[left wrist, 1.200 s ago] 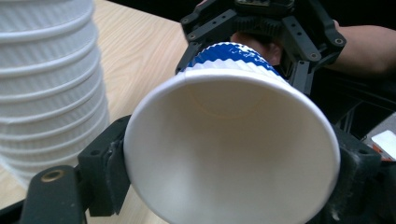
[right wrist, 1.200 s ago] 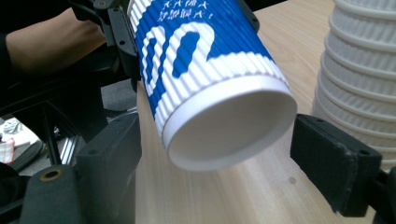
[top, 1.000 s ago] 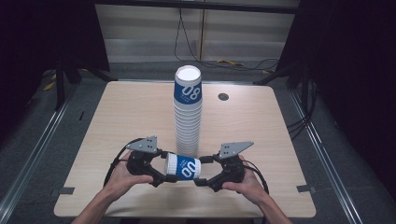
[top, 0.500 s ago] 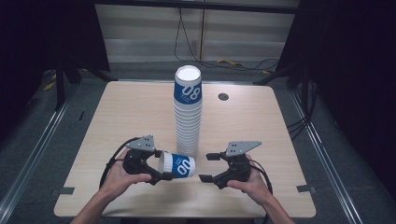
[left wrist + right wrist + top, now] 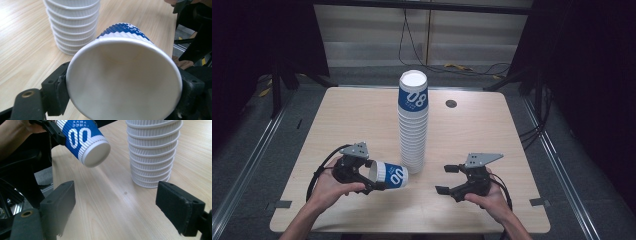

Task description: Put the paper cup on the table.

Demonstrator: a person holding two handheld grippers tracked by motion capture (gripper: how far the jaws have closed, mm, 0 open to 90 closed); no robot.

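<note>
Nearest the table's front edge we see the left gripper point(image 5: 371, 176) in the person's left hand point(image 5: 328, 186), jaws clamped on the rim end of a single paper cup point(image 5: 389, 175). The cup lies sideways off the tabletop, blue band with white "00" on it, base pointing toward the middle of the table. In the left gripper view we look straight into the cup's open mouth point(image 5: 124, 83), a jaw pressed to each side of the rim. On the other side the right gripper point(image 5: 446, 179), held in the right hand point(image 5: 488, 198), has its jaws wide apart with nothing between them; it sits apart from the cup, a bare strip of table point(image 5: 362, 115) between them. In the right gripper view we see the cup's flat base point(image 5: 96, 151) up and left of the spread jaws. Just behind the cup stands the tall stack of cups point(image 5: 412, 122), upright, white ribbed rims with a blue "08" cup on top. Farther back, near the far edge, we see a small dark round spot point(image 5: 451, 103).
</note>
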